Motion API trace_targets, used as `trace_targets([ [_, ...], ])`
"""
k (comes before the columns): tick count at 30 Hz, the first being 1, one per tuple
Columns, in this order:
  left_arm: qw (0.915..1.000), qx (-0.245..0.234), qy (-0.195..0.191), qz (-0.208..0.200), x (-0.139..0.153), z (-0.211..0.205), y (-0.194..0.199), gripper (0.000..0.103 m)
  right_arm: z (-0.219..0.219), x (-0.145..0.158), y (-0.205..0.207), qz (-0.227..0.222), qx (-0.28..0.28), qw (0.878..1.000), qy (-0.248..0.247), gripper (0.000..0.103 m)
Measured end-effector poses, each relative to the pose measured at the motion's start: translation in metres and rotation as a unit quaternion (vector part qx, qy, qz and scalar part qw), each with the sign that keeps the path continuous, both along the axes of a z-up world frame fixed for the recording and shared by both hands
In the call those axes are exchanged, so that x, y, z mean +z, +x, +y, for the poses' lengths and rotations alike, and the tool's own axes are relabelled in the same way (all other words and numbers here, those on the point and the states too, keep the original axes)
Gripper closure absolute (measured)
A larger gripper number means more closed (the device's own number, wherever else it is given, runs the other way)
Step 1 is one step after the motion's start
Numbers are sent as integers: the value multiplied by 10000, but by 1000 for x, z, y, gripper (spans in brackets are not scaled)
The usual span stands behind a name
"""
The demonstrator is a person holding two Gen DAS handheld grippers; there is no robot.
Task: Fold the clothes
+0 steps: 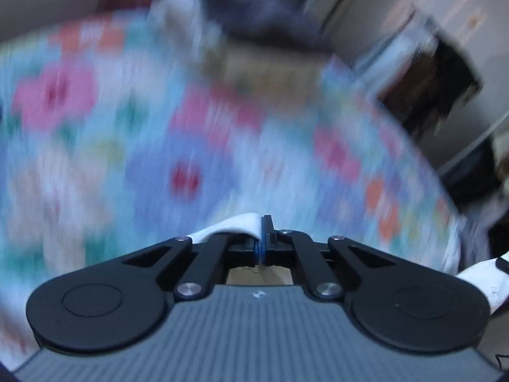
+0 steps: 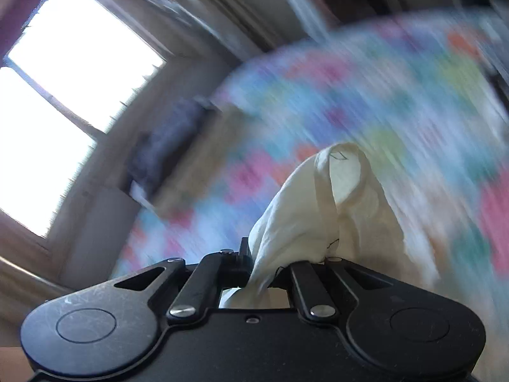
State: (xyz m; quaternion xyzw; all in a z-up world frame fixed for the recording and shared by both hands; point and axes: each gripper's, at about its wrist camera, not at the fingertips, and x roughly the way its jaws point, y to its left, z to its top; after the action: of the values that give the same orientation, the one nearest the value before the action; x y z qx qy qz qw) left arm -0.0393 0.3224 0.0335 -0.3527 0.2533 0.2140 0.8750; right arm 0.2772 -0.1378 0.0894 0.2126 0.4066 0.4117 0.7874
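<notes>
My left gripper (image 1: 261, 238) is shut on a fold of white cloth (image 1: 229, 226) that drapes over its left finger. My right gripper (image 2: 264, 267) is shut on the same kind of white garment (image 2: 334, 203), which bunches up above the jaws with a hemmed loop at its top. Another bit of white cloth (image 1: 480, 280) shows at the right edge of the left wrist view. Both grippers are held above a bed with a bright floral cover (image 1: 159, 133). The background is heavily blurred in both views.
The floral bed cover also fills the right wrist view (image 2: 366, 95). A dark pile (image 1: 254, 9) lies at the bed's far end. A bright window (image 2: 63, 89) is on the left. Dark furniture (image 1: 439, 79) stands beside the bed.
</notes>
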Motion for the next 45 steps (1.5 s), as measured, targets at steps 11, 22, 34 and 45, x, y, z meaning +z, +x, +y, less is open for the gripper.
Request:
trace_targets([
  [11, 9712, 713, 1731, -1473, 73, -62, -78, 102, -32, 39, -18, -1136, 230, 9900, 798, 97],
  [22, 9906, 653, 626, 1025, -161, -95, -81, 101, -47, -228, -8, 2233, -392, 9682, -1059, 97],
  [34, 9913, 607, 674, 955, -131, -98, -88, 101, -34, -195, -48, 363, -58, 9636, -2647, 97],
  [45, 9897, 1127, -282, 837, -142, -80, -105, 99, -32, -159, -80, -478, -319, 9554, -2895, 98],
])
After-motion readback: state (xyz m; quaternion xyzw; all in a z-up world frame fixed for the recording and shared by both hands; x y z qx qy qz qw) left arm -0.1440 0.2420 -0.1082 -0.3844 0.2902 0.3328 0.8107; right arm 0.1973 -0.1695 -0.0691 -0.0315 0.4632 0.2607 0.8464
